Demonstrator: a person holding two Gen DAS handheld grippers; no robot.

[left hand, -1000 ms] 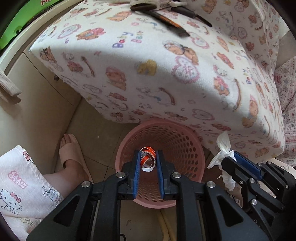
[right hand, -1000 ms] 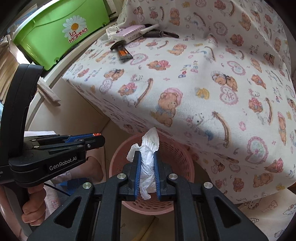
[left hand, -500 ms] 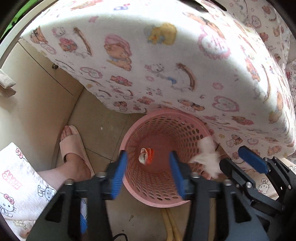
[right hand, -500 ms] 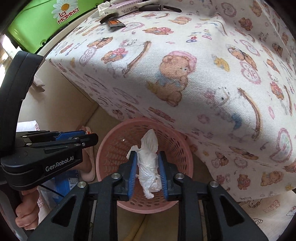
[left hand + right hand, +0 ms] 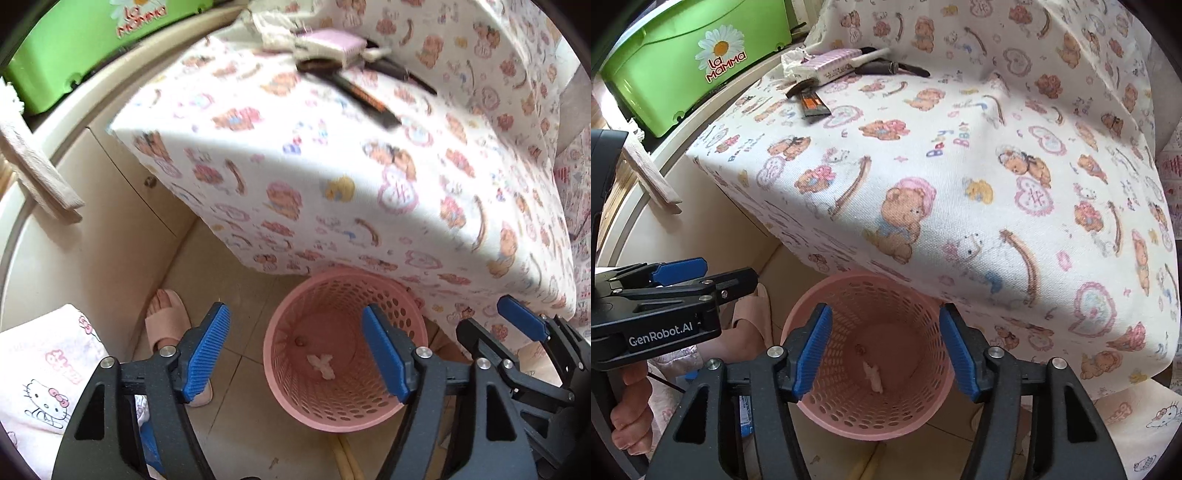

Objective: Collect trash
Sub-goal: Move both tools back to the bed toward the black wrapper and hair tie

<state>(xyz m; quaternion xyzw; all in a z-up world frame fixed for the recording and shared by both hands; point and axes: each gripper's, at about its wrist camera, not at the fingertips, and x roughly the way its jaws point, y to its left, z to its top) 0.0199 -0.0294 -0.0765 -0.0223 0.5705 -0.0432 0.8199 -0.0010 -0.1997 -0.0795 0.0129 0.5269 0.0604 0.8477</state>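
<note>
Above the pink basket [image 5: 871, 373], both the left gripper [image 5: 295, 354] and the right gripper [image 5: 884, 350] are opening, fingers apart and empty. White tissue [image 5: 873, 376] lies on the basket's bottom, so the dropping step looks finished. Next move probably calls for reaching to the crumpled paper [image 5: 794, 64] on the table [image 5: 960, 166].

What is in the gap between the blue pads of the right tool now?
Nothing is held there. In the right wrist view the right tool is opening, and through the gap you see the pink basket below, with a white tissue on its bottom.
</note>
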